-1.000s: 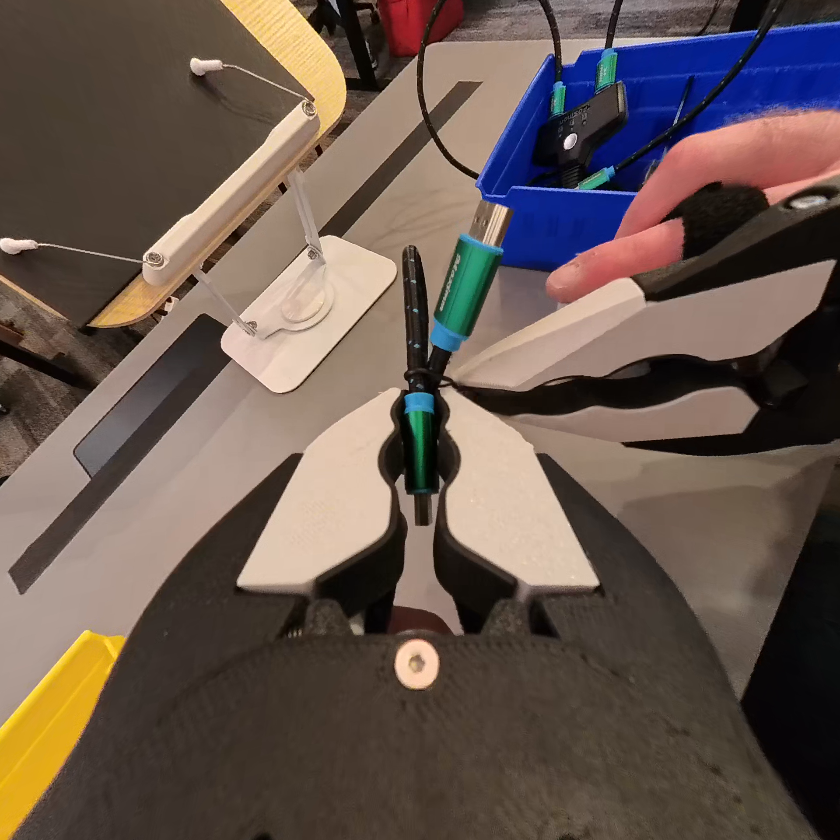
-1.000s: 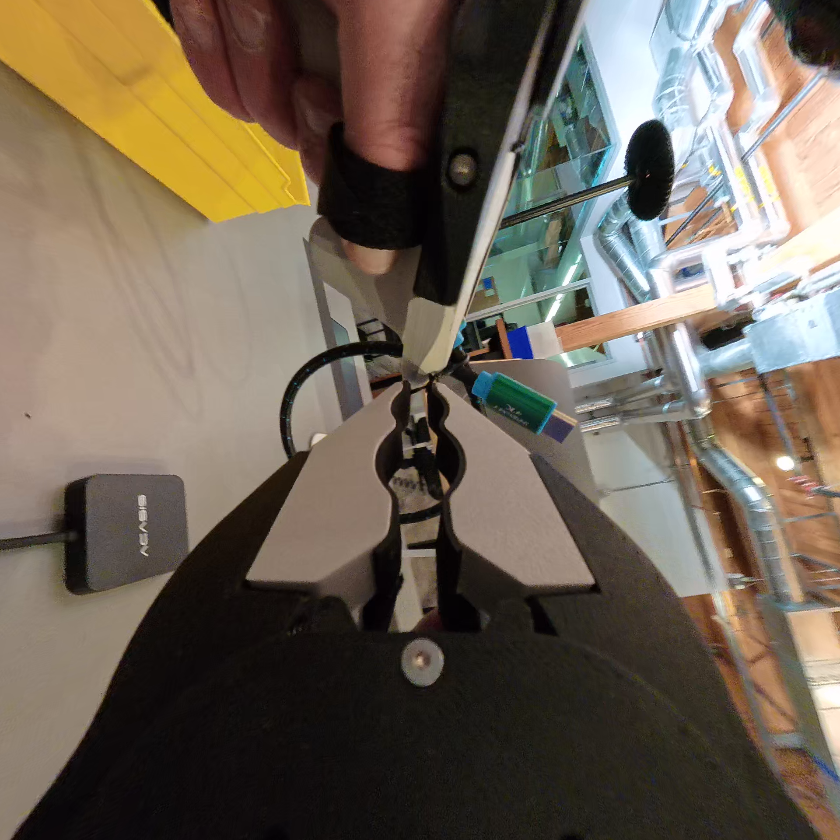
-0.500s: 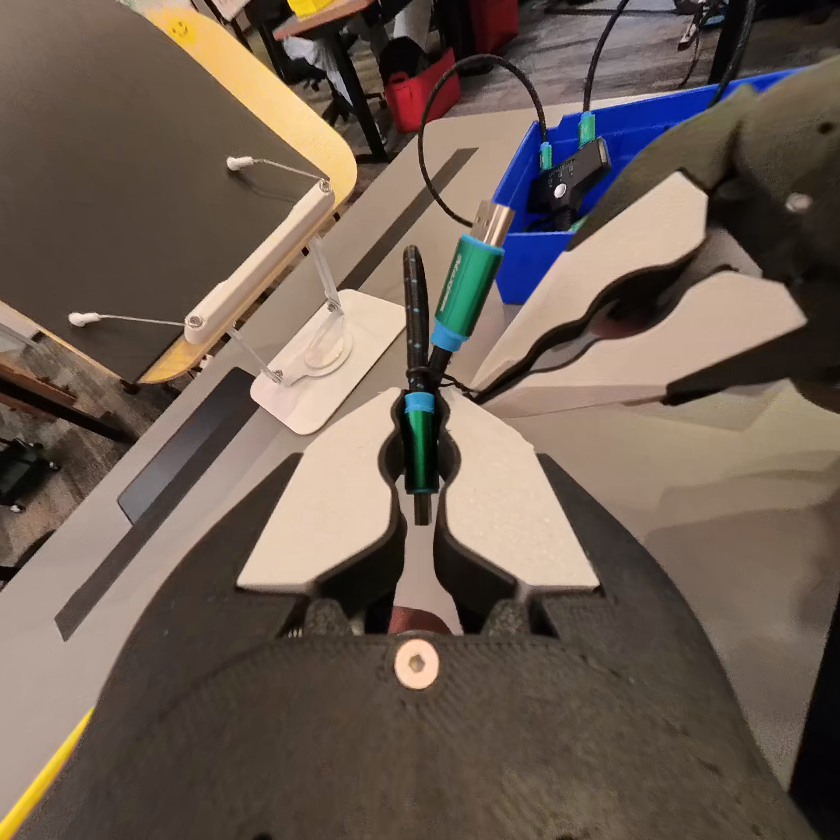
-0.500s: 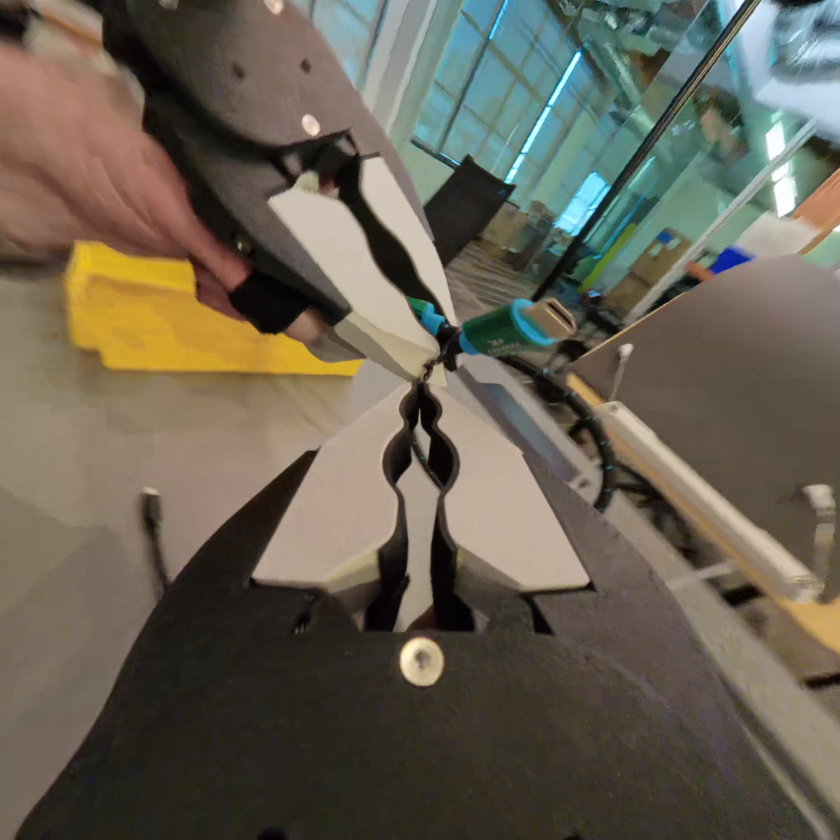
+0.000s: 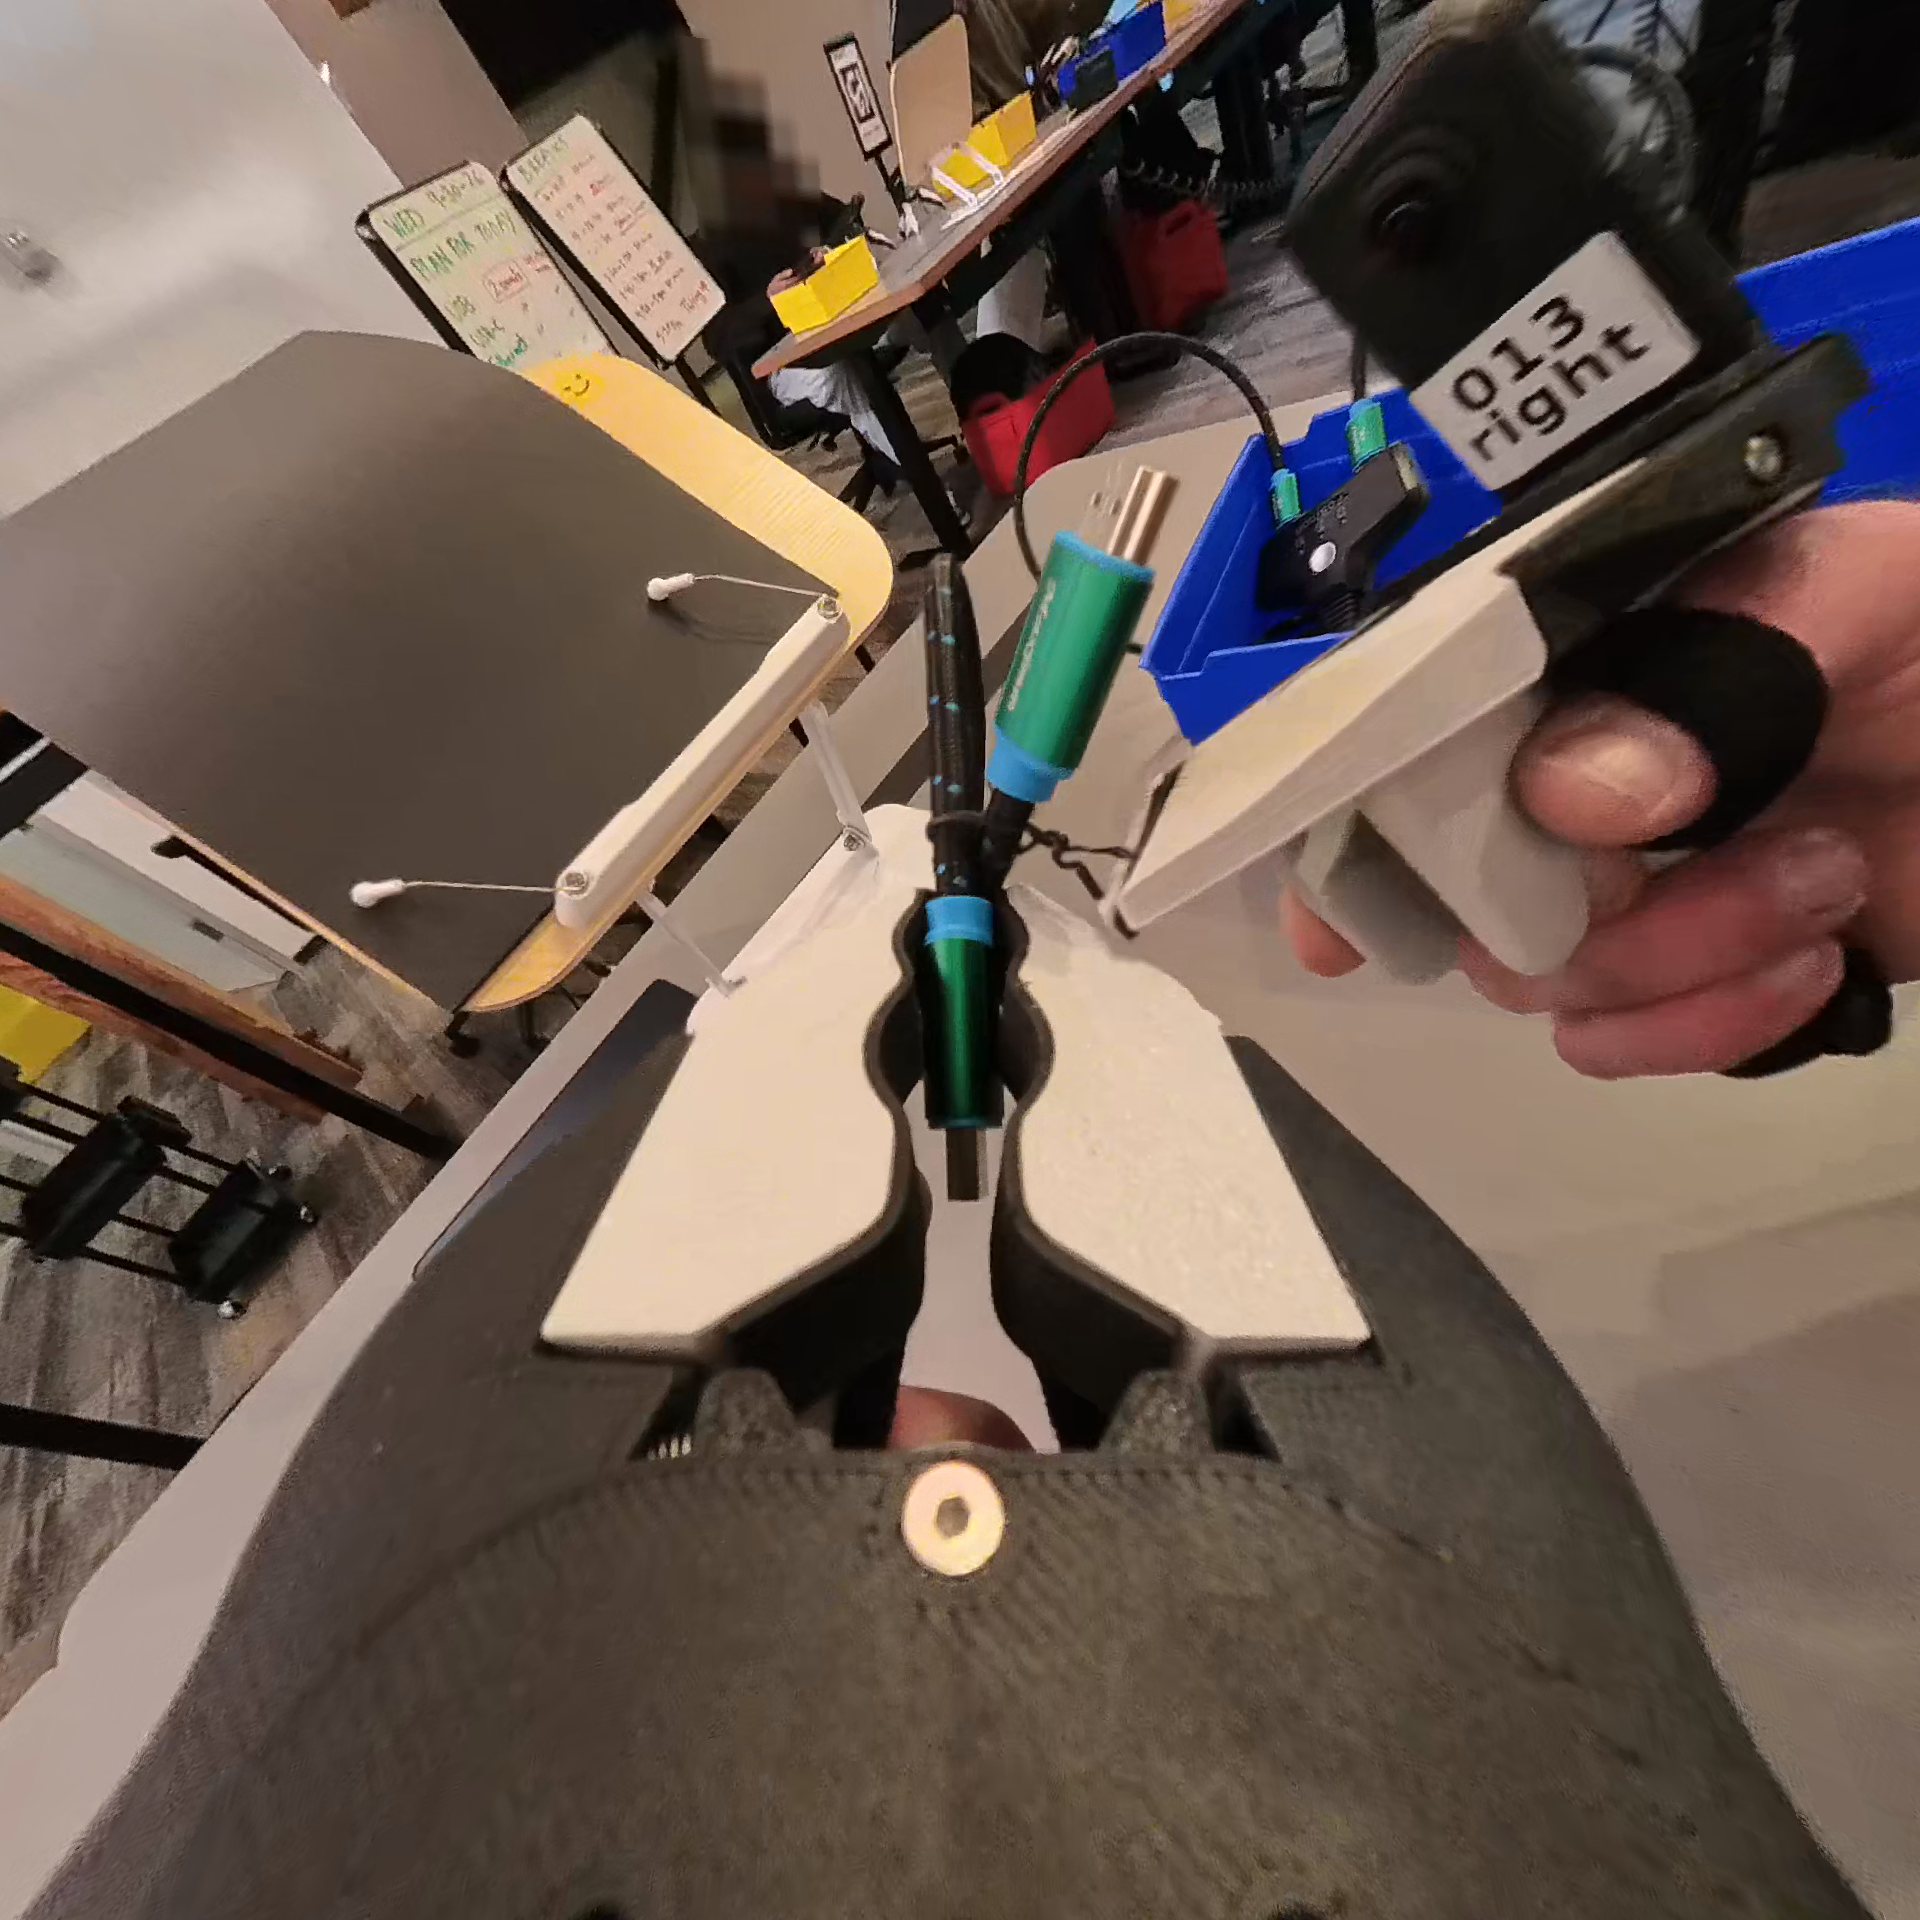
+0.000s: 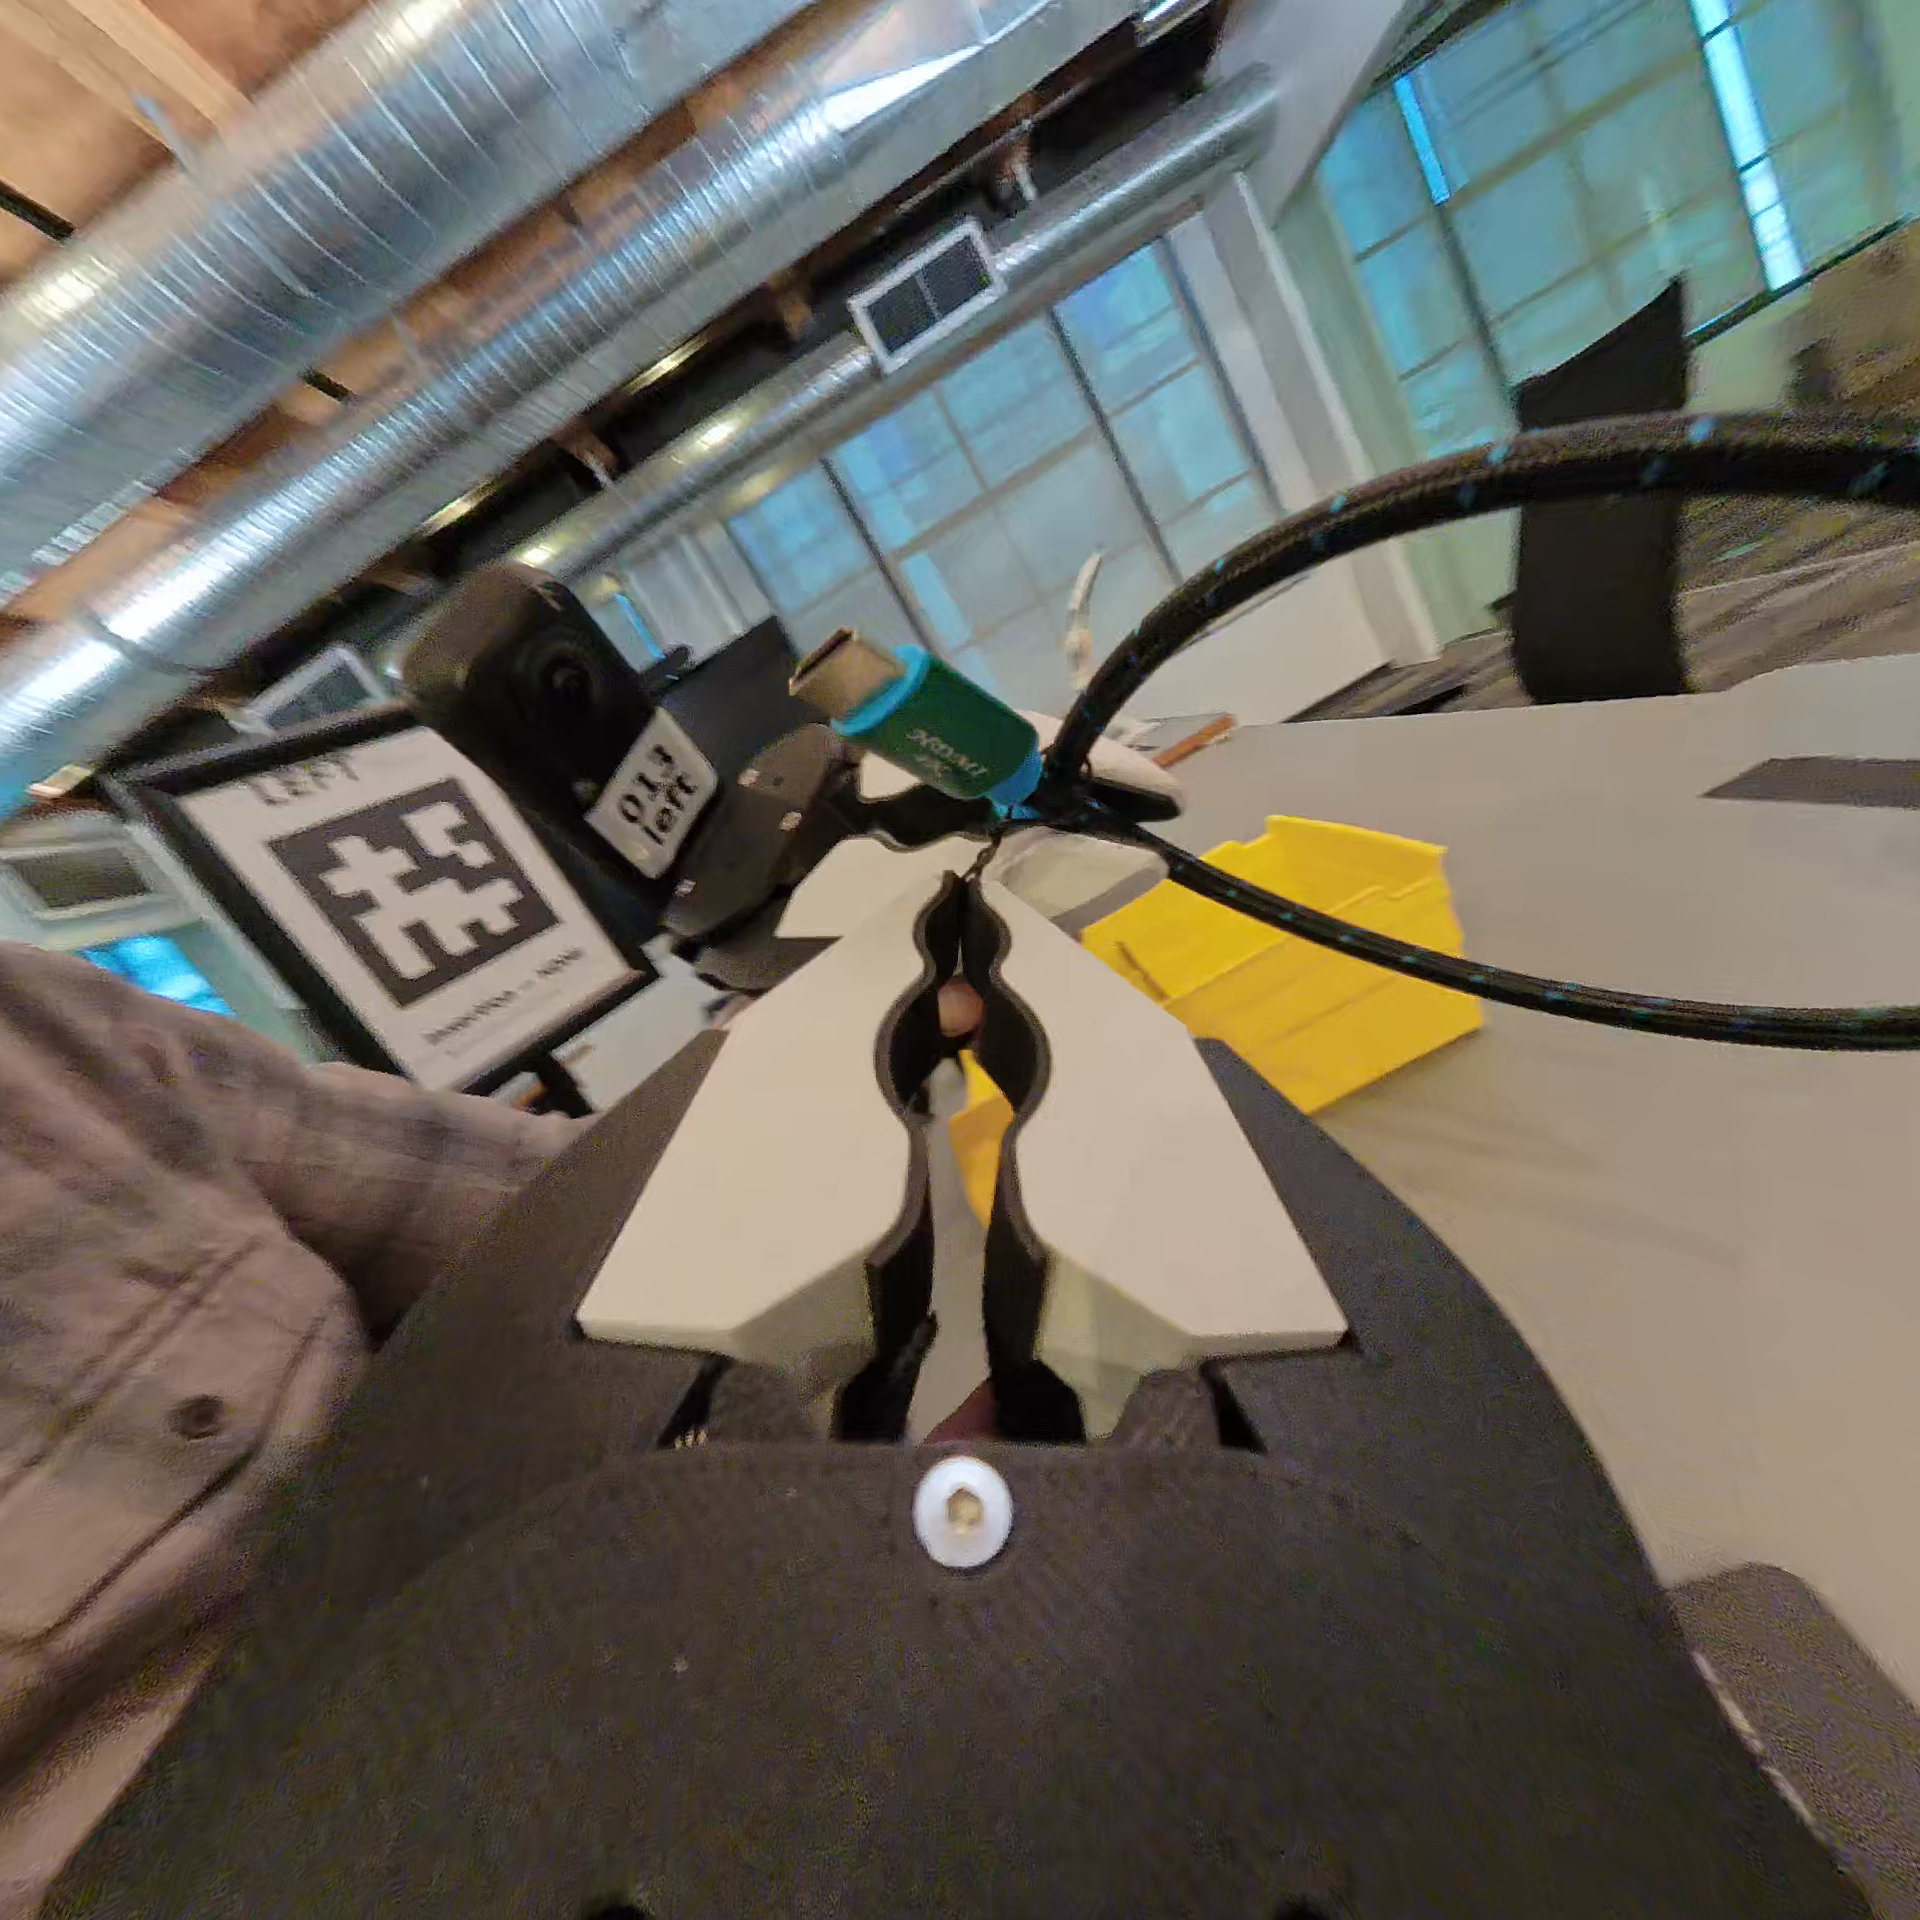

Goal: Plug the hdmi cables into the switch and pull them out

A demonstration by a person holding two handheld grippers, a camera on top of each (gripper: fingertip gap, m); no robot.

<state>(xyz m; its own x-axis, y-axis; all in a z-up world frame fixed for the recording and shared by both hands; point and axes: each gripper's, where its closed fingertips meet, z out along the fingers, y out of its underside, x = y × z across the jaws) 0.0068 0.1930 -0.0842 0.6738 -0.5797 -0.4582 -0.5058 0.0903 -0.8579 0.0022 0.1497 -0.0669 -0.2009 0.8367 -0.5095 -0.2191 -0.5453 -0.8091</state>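
My left gripper [image 5: 958, 906] is shut on a green HDMI plug [image 5: 956, 1023], which lies lengthwise between the fingers with its metal end pointing back at the camera. A second green plug [image 5: 1070, 644] of the braided black cable [image 5: 951, 707] stands up just beyond, bound to it by a thin black twist tie [image 5: 1070, 847]. My right gripper [image 5: 1127, 896] comes in from the right, with its tips shut on the tie's end. In the right wrist view the right gripper [image 6: 961, 883] is shut at the tie [image 6: 985, 854], below the plug [image 6: 935, 732]. The black switch [image 5: 1330, 520] lies in the blue bin [image 5: 1216, 644] with cables plugged in.
A black board on a clear stand [image 5: 416, 623] is at the left, with its white base [image 5: 831, 904] beside my left fingers. A yellow bin [image 6: 1320, 997] sits on the grey table [image 6: 1558, 1143]. A marker sign [image 6: 416, 894] and a person's sleeve [image 6: 156, 1247] are at the left. Both grippers' tips are close together, under 4 cm apart.
The right gripper has rolled about its axis while its tips stayed at the tie. The left gripper has tilted upward, still holding the plug.
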